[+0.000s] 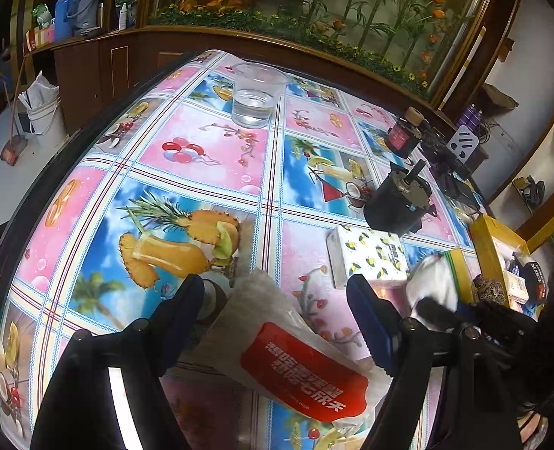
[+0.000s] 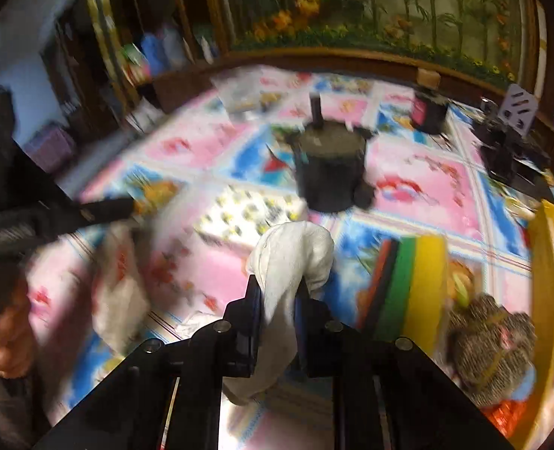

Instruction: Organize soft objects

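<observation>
The right gripper (image 2: 279, 300) has its jaws pinched on a white cloth (image 2: 292, 251), which bunches up ahead of the fingertips and trails back down between them toward the table (image 2: 427, 183). This view is blurred, so how much cloth hangs free is hard to tell.

The left gripper (image 1: 277, 311) has its jaws spread wide, with a clear packet with a red label (image 1: 299, 367) lying on the table between them. No pad touches it. Its long axis runs slantwise, from the far left, near the left finger, toward the near right, near the right finger, so it lies askew to the closing line.

In the left view the cloth (image 1: 434, 277) shows just right of the left gripper, beside a lemon-print tissue pack (image 1: 367, 255) and a stack of coloured sponges (image 1: 457, 262).

Judged from this, the packet is the left hand's to take; a small roll would probably square the jaws across its narrow width.
</observation>
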Demonstrator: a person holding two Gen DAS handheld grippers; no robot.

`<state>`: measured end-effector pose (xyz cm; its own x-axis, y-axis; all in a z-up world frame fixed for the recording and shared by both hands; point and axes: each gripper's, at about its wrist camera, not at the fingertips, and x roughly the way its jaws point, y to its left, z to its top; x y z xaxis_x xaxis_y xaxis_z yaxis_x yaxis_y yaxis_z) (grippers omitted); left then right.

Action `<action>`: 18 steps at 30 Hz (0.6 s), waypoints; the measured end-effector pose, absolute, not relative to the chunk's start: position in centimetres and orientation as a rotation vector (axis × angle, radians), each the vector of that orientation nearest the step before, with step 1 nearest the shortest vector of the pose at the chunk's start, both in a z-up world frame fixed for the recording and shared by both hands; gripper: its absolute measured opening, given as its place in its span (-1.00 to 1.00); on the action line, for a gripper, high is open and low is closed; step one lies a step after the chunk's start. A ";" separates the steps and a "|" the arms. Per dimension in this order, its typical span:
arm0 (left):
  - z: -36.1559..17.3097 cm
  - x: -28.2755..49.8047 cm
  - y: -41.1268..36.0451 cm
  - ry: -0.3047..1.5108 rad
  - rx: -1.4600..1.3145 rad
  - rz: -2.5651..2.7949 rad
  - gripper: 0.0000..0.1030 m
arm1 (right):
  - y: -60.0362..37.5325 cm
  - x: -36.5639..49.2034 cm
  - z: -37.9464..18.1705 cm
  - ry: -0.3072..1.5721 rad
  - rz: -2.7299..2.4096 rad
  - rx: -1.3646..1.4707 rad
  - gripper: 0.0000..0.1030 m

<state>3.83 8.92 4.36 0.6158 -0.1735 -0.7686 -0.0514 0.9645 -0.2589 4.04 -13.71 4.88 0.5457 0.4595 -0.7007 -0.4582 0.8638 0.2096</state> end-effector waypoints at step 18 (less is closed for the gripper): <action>2.7 0.5 8.7 1.119 -0.459 0.108 0.58 | -18.3 2.3 9.1 0.627 0.602 0.200 -0.66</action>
